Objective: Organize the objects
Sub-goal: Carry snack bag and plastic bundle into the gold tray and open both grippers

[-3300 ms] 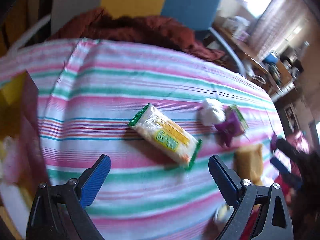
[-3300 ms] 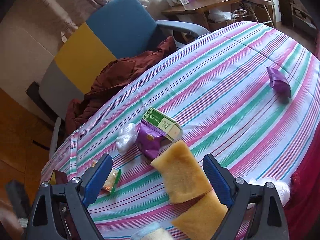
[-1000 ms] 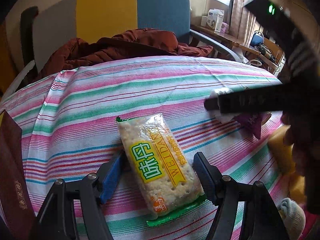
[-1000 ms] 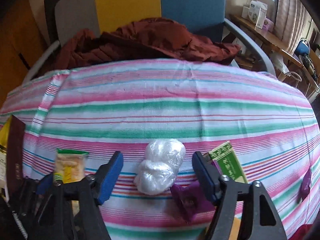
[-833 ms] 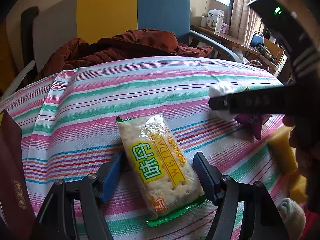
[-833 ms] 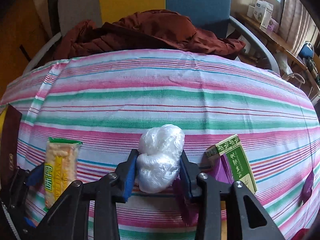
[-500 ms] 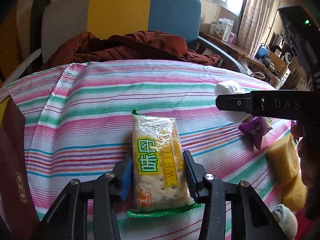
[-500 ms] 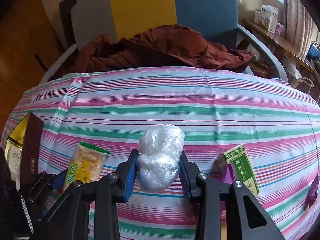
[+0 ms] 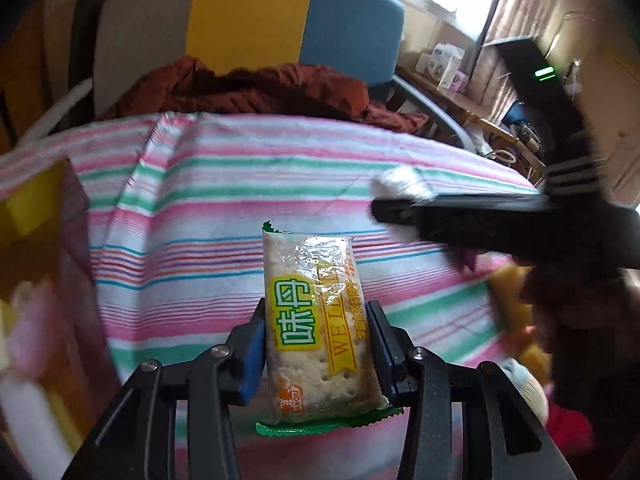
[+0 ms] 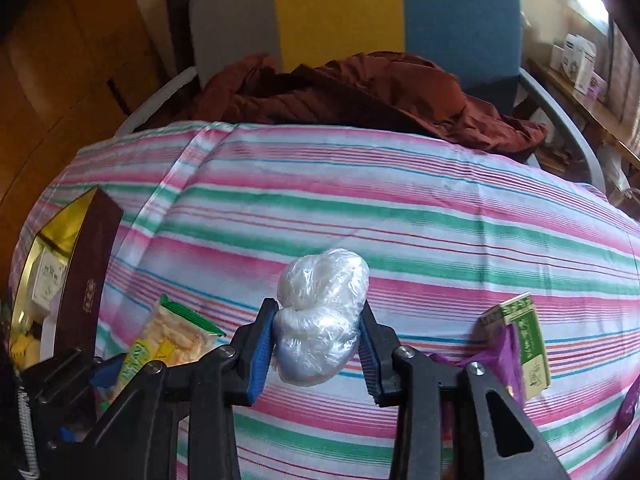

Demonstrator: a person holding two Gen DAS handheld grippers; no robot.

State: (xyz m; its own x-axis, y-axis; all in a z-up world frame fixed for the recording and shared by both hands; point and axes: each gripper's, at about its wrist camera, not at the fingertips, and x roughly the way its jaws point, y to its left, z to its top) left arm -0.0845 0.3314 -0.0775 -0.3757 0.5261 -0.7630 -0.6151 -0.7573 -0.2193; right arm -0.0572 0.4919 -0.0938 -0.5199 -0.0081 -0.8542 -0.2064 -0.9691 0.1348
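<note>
Left wrist view: cracker packet (image 9: pixel 316 320) clamped lengthwise between left claw (image 9: pixel 318 354) pads.

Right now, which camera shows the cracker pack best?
The left wrist view: the cracker pack fills the centre, label readable, clamped in the left tool. The right wrist view shows only its far end, at the lower left, partly hidden by that tool.
</note>
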